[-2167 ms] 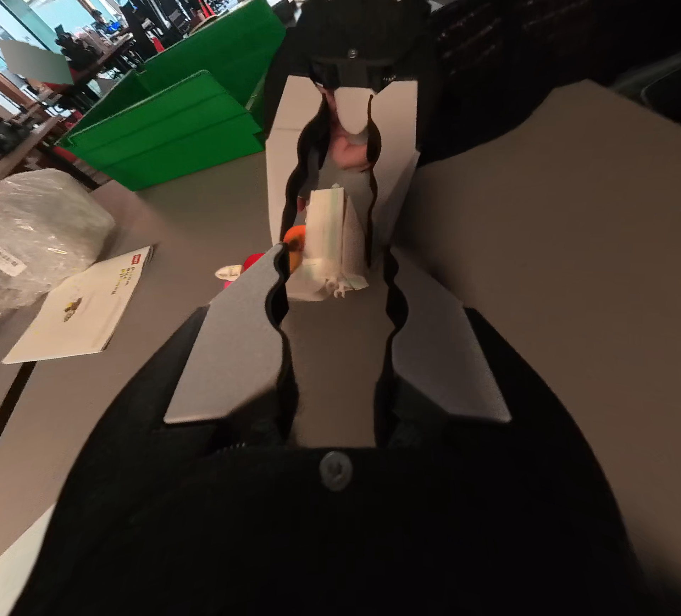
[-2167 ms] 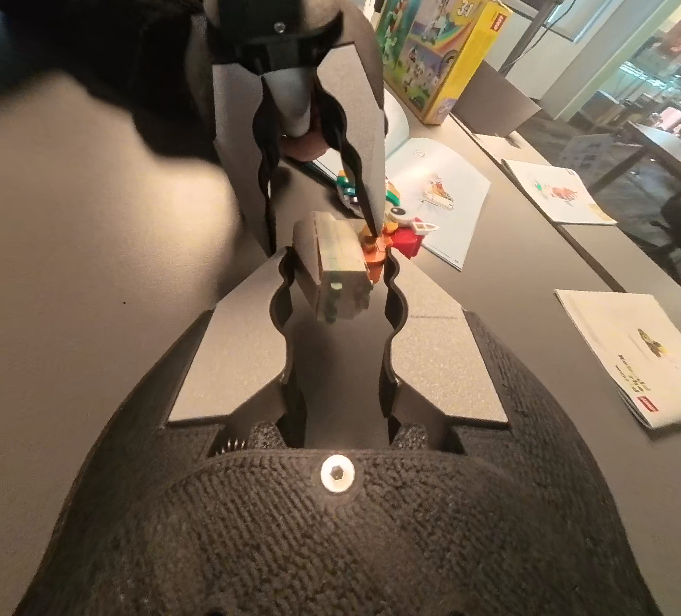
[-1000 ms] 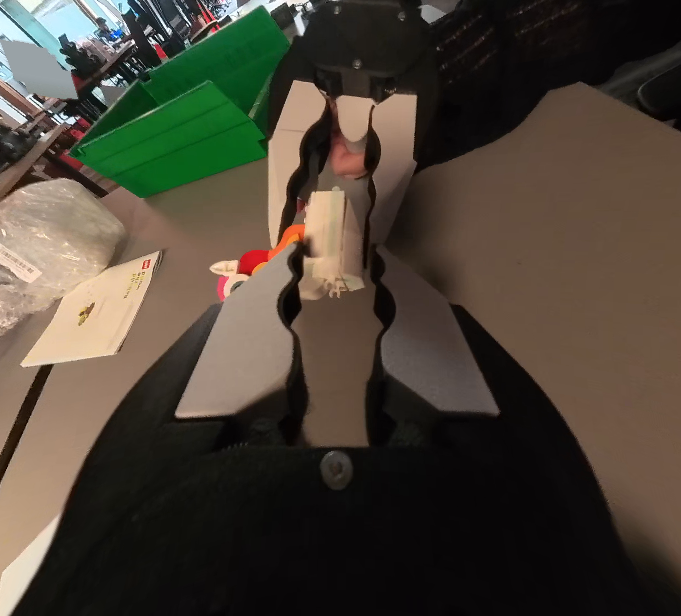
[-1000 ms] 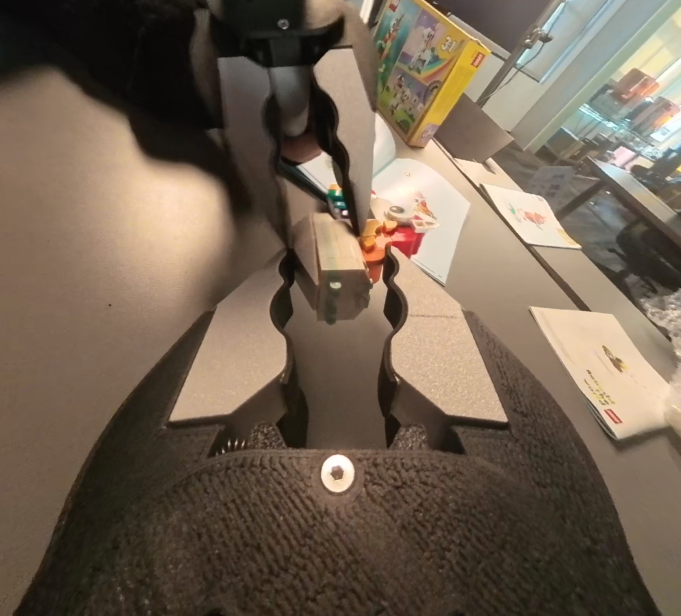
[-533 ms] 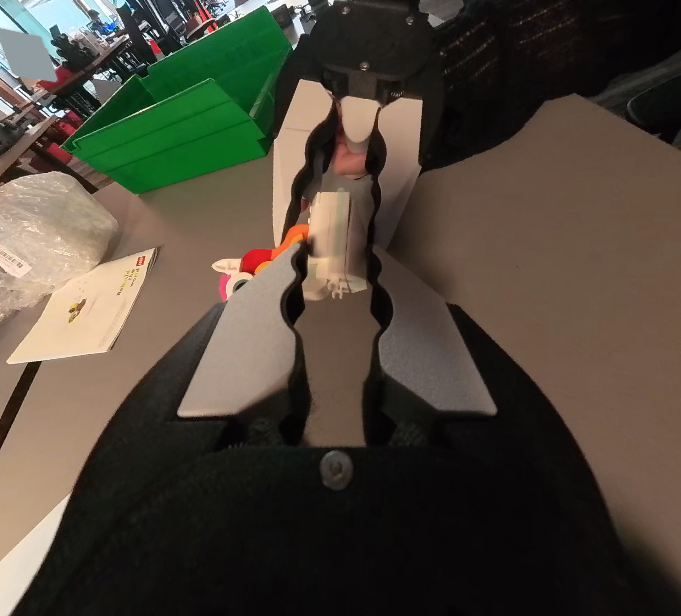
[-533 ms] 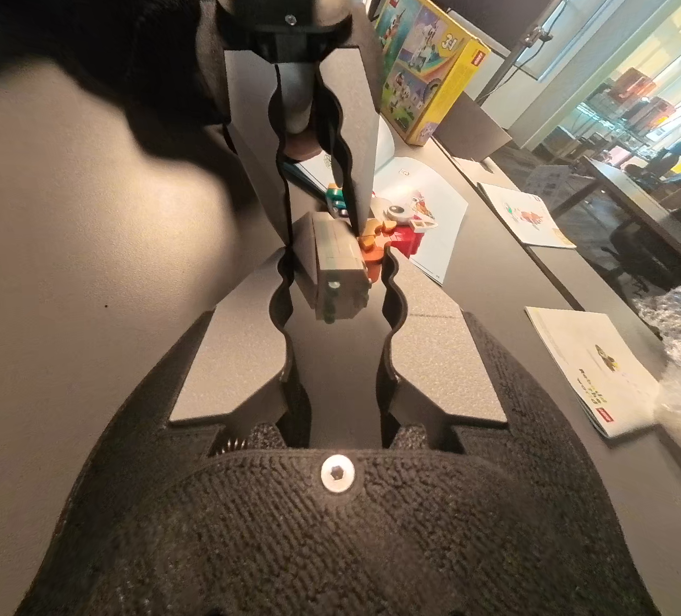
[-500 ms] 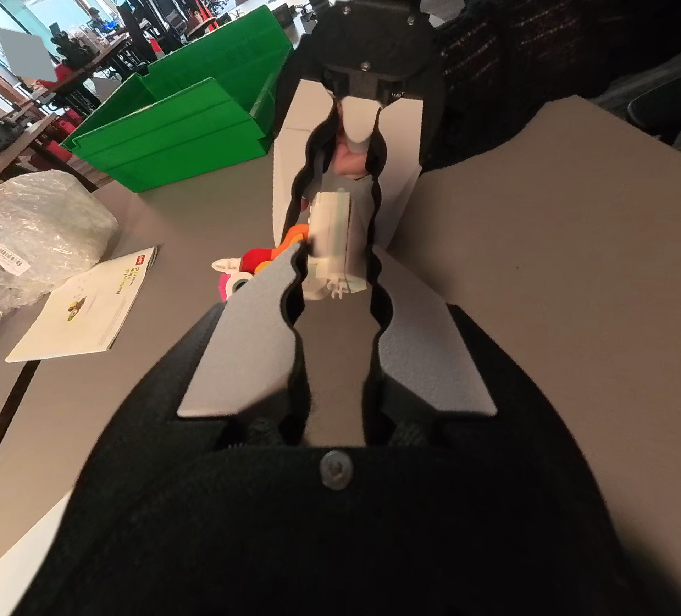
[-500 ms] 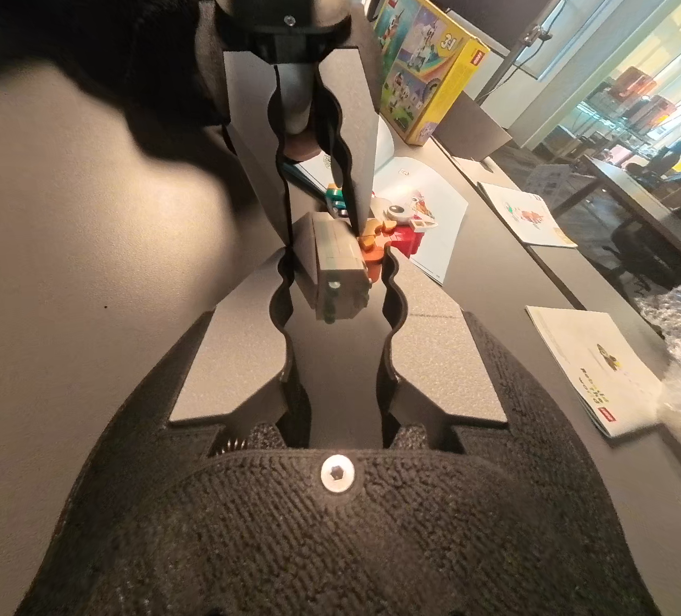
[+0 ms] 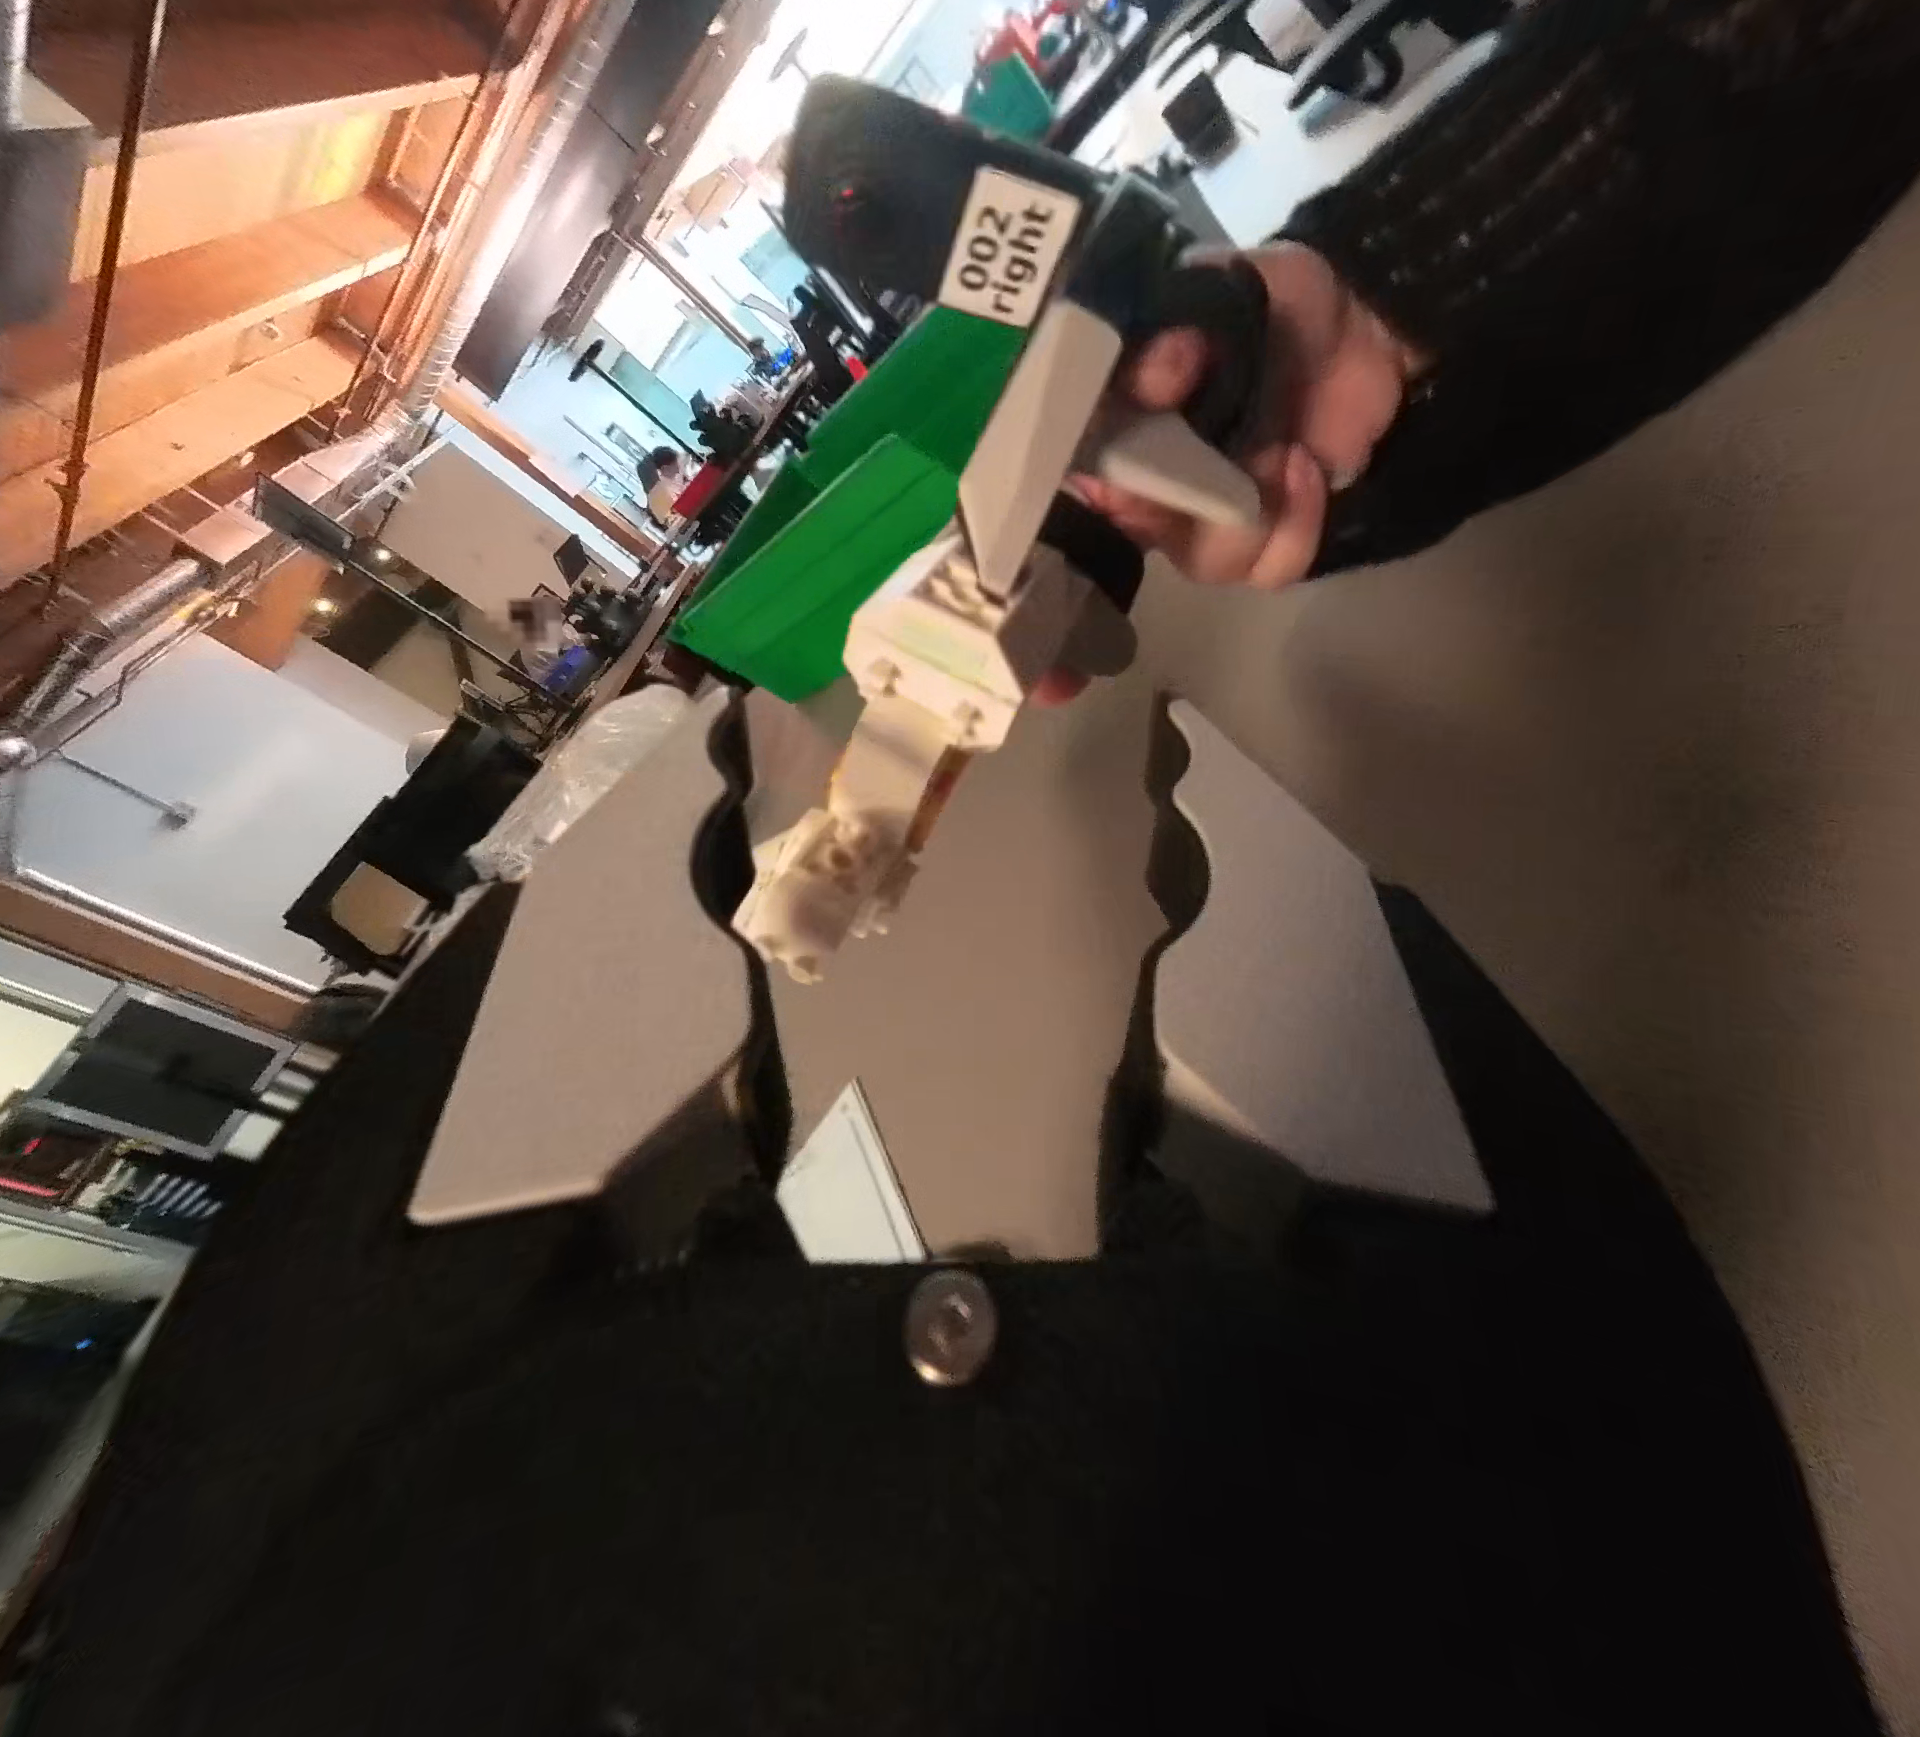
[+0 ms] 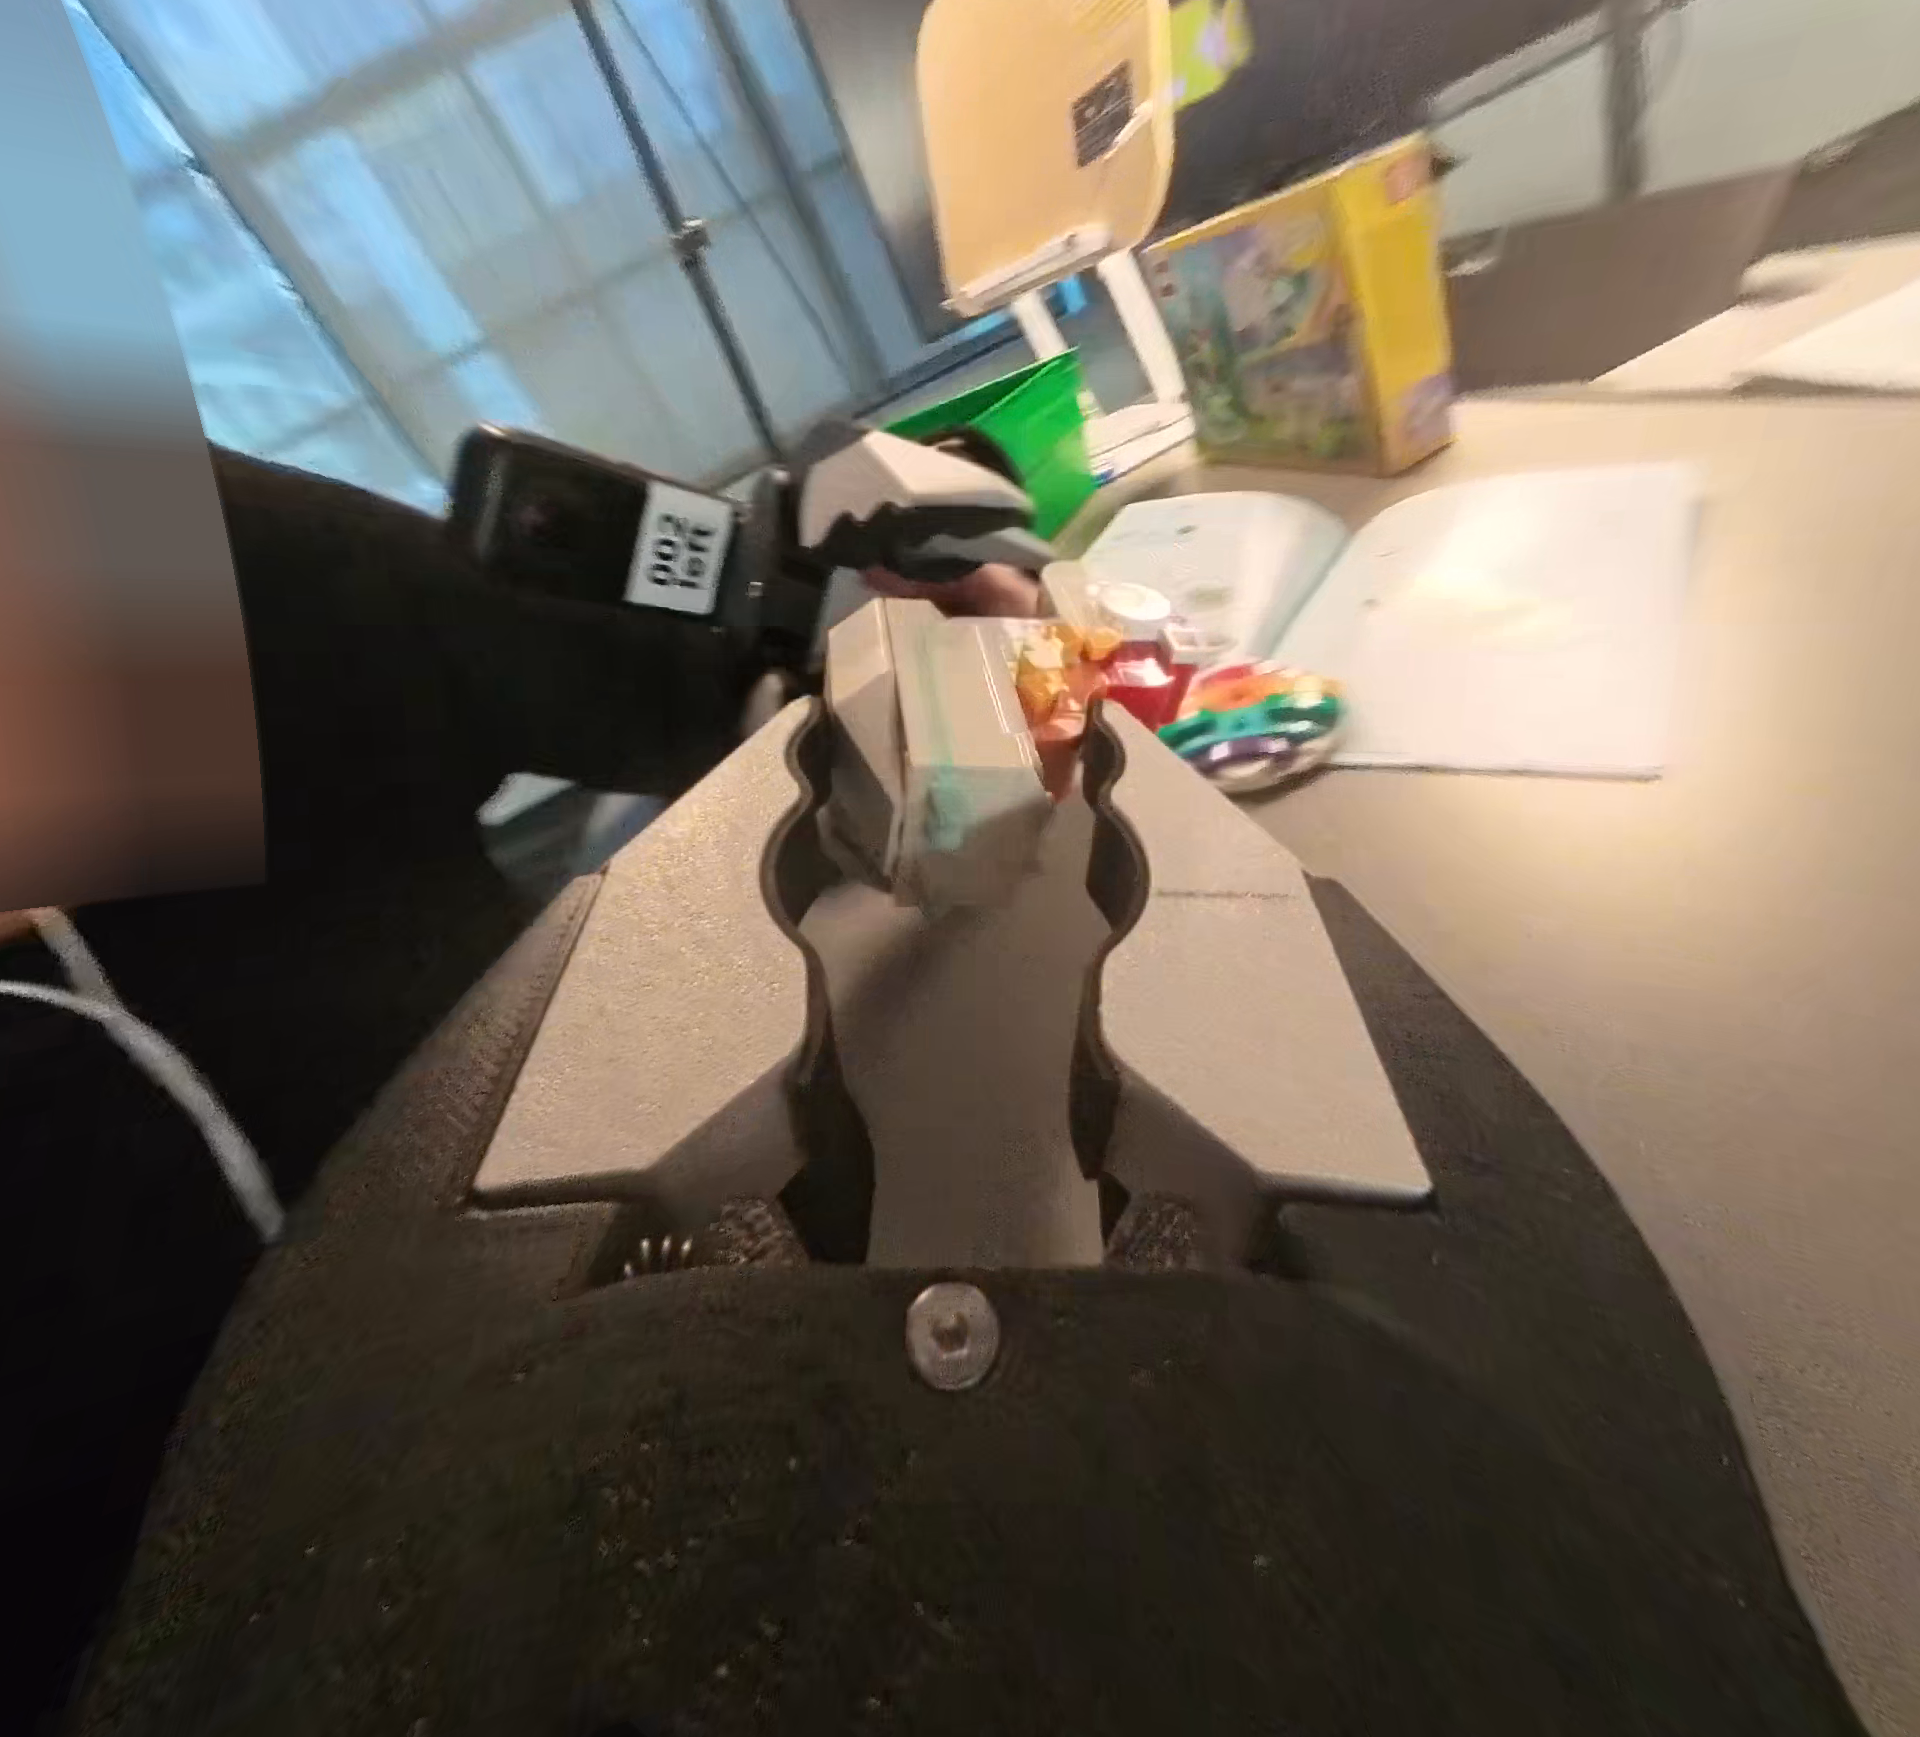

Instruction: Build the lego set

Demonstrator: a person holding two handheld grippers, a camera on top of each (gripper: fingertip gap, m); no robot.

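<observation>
i'm seeing the left gripper [image 9: 951, 752] spread wide, gripping nothing. right gripper [image 10: 956, 742] is clamping the white lego block [image 10: 940, 752] in the air above the table [image 10: 1558, 960]. it's looking light and rigid but snap-fit, so i'm favouring its flat sides, clear of the orange bits [image 10: 1049, 674].

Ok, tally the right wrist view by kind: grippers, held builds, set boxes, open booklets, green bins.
2 grippers: right gripper, left gripper
1 build, held in the right gripper
1 box
1 open booklet
1 green bin
Total: 6
</observation>
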